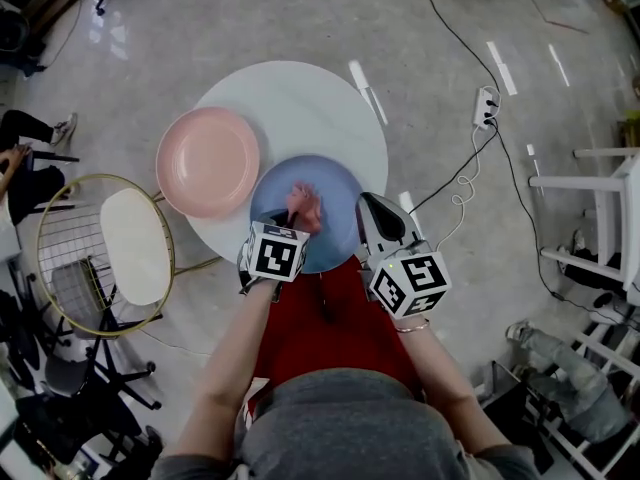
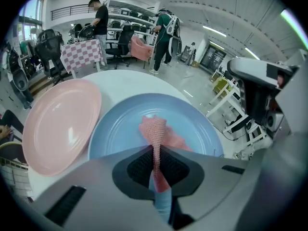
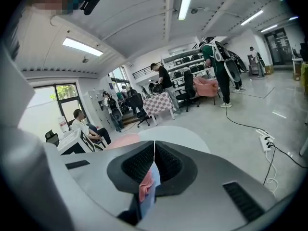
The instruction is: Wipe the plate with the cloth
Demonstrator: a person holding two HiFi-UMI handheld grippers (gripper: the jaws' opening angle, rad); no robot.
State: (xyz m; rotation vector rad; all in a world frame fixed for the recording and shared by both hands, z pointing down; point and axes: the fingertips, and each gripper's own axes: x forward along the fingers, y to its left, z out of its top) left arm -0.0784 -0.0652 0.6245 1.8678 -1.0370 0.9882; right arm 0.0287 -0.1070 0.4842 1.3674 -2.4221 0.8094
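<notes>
A blue plate [image 1: 335,183] [image 2: 120,124] sits on the near side of a round white table [image 1: 300,103] [image 2: 125,83]. A pink mesh cloth [image 1: 305,203] [image 2: 155,126] lies bunched on the plate. My left gripper [image 1: 296,216] [image 2: 155,150] is shut on the cloth's near end, just above the plate. In the head view my right gripper [image 1: 366,208] hovers at the plate's right rim. Its jaws [image 3: 154,146] are shut, with nothing seen held at their tips, and they point level across the table [image 3: 183,134].
A pink plate [image 1: 205,160] [image 2: 57,124] lies on the table left of the blue one, touching or overlapping it. A wire-frame chair [image 1: 130,243] stands to the left. A power strip [image 1: 485,106] with cables lies on the floor to the right, near a white rack [image 1: 610,208].
</notes>
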